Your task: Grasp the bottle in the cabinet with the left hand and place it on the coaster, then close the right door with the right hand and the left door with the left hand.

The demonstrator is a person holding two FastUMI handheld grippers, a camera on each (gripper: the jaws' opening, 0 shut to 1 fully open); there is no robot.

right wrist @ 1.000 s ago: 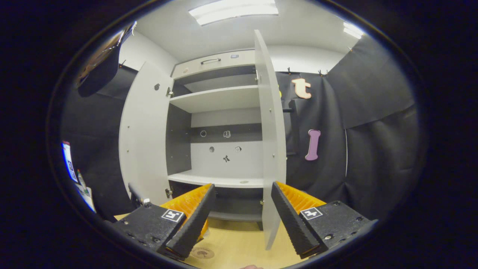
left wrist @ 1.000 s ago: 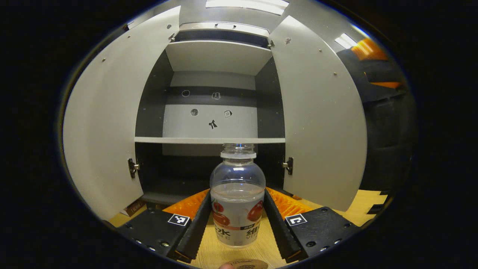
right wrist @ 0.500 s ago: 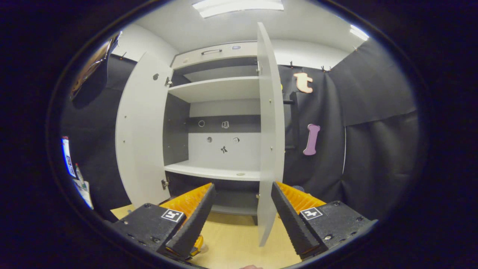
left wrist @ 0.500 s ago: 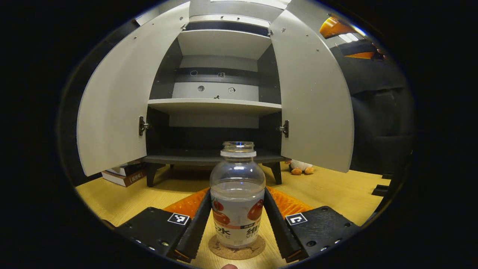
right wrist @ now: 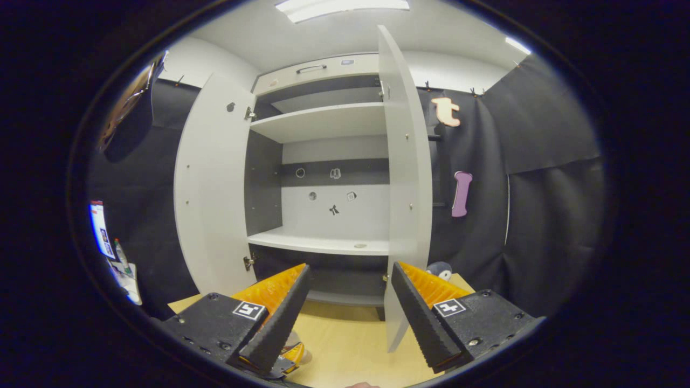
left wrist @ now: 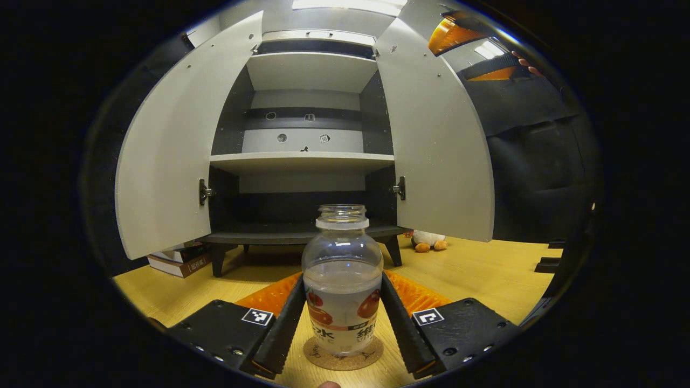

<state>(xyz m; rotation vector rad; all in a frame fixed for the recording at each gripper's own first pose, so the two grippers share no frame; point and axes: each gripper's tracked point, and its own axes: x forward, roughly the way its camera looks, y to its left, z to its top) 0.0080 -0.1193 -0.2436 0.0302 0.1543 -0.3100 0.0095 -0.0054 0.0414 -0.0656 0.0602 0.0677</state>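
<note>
A clear bottle [left wrist: 342,280] with a red-and-white label and no cap stands upright on a round cork coaster [left wrist: 343,354] on the wooden table. My left gripper [left wrist: 343,277] is shut on it, one finger pressing each side of the label. Behind it the cabinet [left wrist: 302,161] has its left door [left wrist: 167,151] and right door [left wrist: 436,145] swung wide. In the right gripper view my right gripper [right wrist: 350,267] is open and holds nothing. The right door [right wrist: 407,178] stands nearly edge-on just beyond its right finger. The left door [right wrist: 213,183] is farther left.
Stacked books [left wrist: 172,260] lie under the left door. A plush toy [left wrist: 428,241] sits on the table [left wrist: 485,275] by the cabinet's right leg. The other gripper and a hand [left wrist: 525,60] show high on the right.
The left gripper came down and back from the cabinet, and the bottle now stands on the coaster. The right gripper shifted slightly; the right door sits a little more to its right.
</note>
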